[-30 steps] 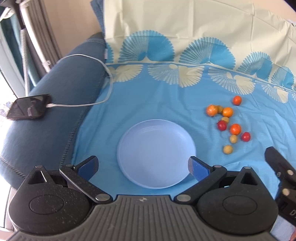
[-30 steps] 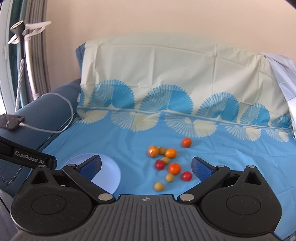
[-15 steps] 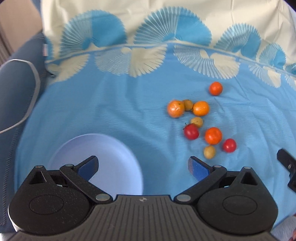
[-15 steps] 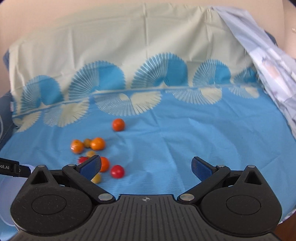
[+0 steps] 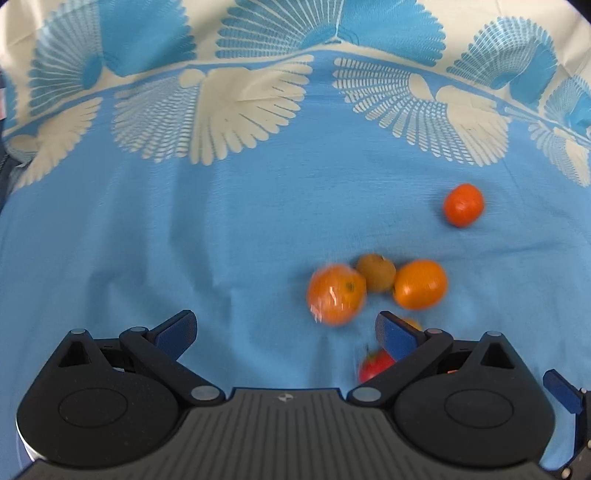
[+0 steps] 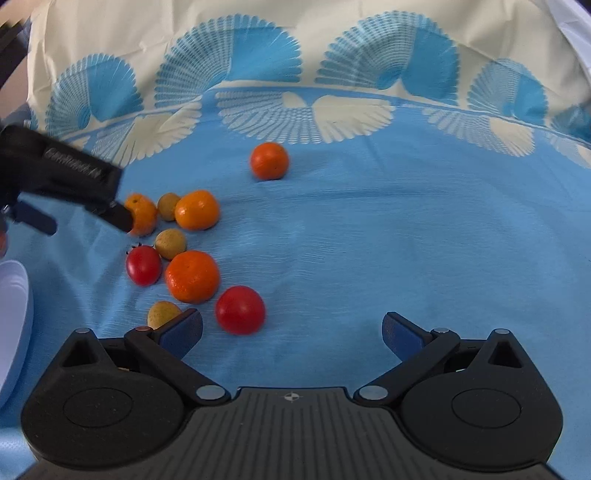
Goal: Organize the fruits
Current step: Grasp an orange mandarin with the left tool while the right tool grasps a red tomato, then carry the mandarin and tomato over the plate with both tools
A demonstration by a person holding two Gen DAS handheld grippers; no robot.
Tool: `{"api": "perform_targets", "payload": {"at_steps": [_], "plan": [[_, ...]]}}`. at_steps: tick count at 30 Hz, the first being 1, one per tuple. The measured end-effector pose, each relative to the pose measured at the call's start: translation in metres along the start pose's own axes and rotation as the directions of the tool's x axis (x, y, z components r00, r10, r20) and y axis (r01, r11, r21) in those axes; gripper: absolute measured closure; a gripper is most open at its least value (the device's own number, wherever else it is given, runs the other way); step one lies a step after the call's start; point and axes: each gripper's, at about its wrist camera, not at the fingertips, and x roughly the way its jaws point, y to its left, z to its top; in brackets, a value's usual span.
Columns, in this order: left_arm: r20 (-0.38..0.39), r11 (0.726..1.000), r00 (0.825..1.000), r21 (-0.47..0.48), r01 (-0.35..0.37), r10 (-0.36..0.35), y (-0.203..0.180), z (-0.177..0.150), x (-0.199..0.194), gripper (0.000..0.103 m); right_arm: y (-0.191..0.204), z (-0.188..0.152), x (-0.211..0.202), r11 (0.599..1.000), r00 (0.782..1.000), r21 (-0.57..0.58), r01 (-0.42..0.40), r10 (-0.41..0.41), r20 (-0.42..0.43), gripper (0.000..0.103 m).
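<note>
Several small fruits lie on the blue cloth [image 6: 369,240]: oranges, red tomatoes and small tan fruits. In the right wrist view a red tomato [image 6: 240,309] lies just ahead of my open right gripper [image 6: 291,328], near its left finger. A lone orange [image 6: 269,161] sits farther back. A light blue plate [image 6: 13,295] shows at the left edge. My left gripper [image 5: 286,330] is open and empty. An orange [image 5: 336,293] lies just ahead of it, right of centre, and a red tomato [image 5: 373,363] is partly hidden by its right finger. The left gripper also shows in the right wrist view [image 6: 70,181], beside the fruit cluster.
The cloth has a cream and blue fan pattern [image 6: 295,107] at the back, where it rises up a backrest. A pale sheet [image 6: 576,22] hangs at the far right. A lone orange [image 5: 463,204] lies to the right in the left wrist view.
Both grippers have moved forward and lower toward the fruit cluster. The left gripper has swung right, off the plate. The right gripper has swung back left, so the fruits are closer.
</note>
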Motion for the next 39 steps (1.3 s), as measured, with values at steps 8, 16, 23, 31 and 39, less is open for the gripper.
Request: {"api": "perform_targets", "payload": {"at_steps": [8, 16, 23, 31, 39], "plan": [[0.0, 0.988, 0.99, -0.06, 0.14, -0.14, 0.004, 0.011, 0.008, 0.062, 0.022, -0.009, 0.01, 0.986, 0.997, -0.166, -0.032, 0.042, 0.061, 0.057], [0.02, 0.99, 0.995, -0.09, 0.104, -0.103, 0.018, -0.009, -0.044, 0.063, 0.025, -0.001, -0.016, 0.986, 0.995, -0.154, 0.059, -0.045, 0.094, 0.071], [0.104, 0.987, 0.99, -0.12, 0.111, -0.099, 0.058, -0.054, -0.149, 0.063, 0.018, 0.012, -0.092, 0.997, 0.985, -0.071, 0.039, -0.027, 0.171, 0.071], [0.136, 0.979, 0.99, -0.19, 0.073, -0.048, 0.122, -0.143, -0.237, 0.063, 0.073, -0.01, -0.181, 0.985, 0.977, -0.079, -0.156, 0.165, 0.132, 0.071], [0.154, 0.962, 0.988, -0.27, 0.048, -0.006, 0.18, -0.217, -0.286, 0.063, 0.148, -0.052, -0.24, 0.948, 0.954, -0.168, -0.271, 0.288, 0.086, 0.071]]}}
